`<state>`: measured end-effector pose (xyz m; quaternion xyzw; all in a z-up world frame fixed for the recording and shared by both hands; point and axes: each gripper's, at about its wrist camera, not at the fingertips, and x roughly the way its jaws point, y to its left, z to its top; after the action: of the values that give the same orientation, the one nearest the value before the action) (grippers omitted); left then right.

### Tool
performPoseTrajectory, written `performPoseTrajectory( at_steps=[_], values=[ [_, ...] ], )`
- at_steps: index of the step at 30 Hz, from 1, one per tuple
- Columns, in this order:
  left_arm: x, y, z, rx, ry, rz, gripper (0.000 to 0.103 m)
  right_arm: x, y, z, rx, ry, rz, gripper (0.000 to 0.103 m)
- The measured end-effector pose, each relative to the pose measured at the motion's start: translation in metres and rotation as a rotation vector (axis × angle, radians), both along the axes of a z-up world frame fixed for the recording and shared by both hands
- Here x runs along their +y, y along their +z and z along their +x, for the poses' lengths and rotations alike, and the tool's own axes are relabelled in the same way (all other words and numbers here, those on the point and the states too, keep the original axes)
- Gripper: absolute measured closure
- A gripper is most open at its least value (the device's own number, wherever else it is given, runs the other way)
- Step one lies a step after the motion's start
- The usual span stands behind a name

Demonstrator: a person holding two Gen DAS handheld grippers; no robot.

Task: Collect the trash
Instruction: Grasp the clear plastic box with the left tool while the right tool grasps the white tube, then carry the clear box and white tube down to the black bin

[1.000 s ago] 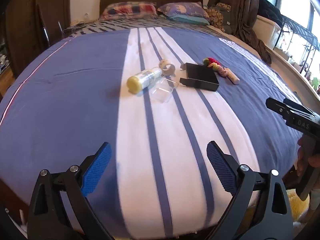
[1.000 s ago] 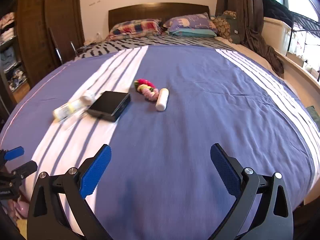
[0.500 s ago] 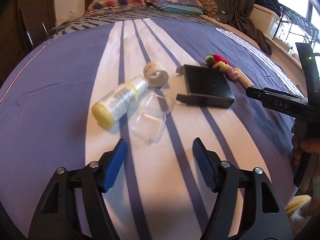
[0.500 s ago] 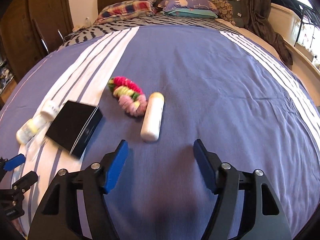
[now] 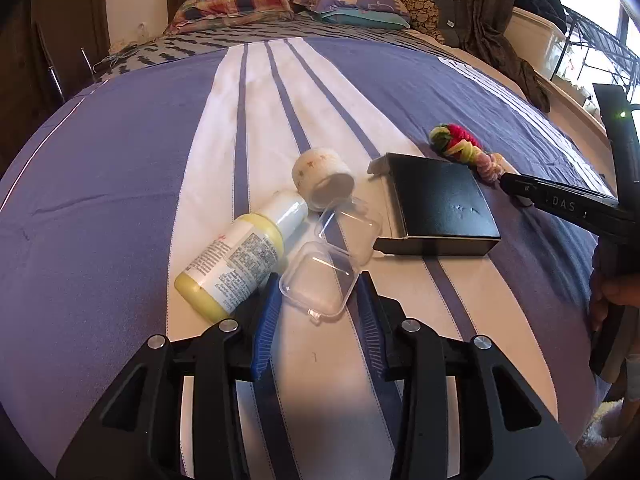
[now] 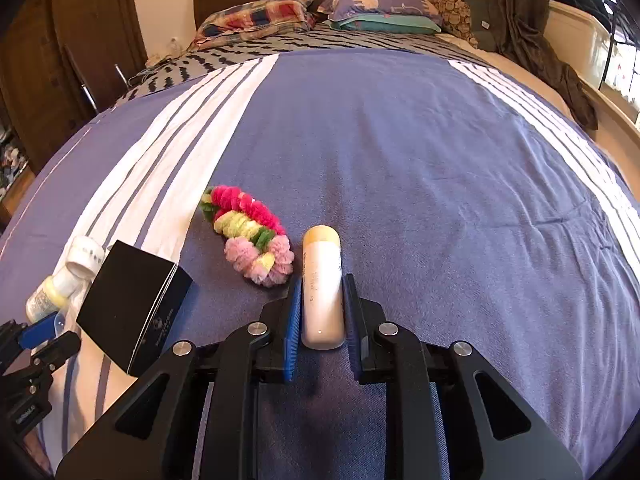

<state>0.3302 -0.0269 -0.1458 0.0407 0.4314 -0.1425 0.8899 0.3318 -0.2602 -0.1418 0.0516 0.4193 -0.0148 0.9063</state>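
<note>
On the bed (image 6: 400, 152), right hand-held gripper (image 6: 321, 308) pinching white tube (image 6: 322, 284), left hand-held gripper (image 5: 318, 312) pinching clear box (image 5: 318, 282), both low and flat.

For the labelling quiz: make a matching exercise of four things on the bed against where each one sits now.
Things:
1. clear plastic case
2. white tube
3. black box
4. tape roll

Places:
A. beside the pompom garland
B. between the left hand-held gripper pads
C. at the yellow bottle cap
D. between the right hand-held gripper pads

Pairs: 1-B, 2-D, 3-A, 4-C
</note>
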Motion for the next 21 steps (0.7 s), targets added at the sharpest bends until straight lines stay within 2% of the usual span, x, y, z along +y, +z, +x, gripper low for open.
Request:
performPoseTrajectory(
  at_steps=[4,14,21],
  values=[
    [0.000,0.001,-0.015,-0.006,-0.003,0.011,0.068,0.005,0.004,-0.016,-0.014,0.021,-0.019,0.082],
    [0.003,0.005,-0.079,-0.006,0.007,0.003,0.068,0.016,0.006,-0.096,-0.026,0.076,-0.083,0.082],
    [0.001,0.008,-0.128,-0.005,0.013,-0.026,0.068,0.017,0.008,-0.152,-0.037,0.091,-0.059,0.082]
  ],
)
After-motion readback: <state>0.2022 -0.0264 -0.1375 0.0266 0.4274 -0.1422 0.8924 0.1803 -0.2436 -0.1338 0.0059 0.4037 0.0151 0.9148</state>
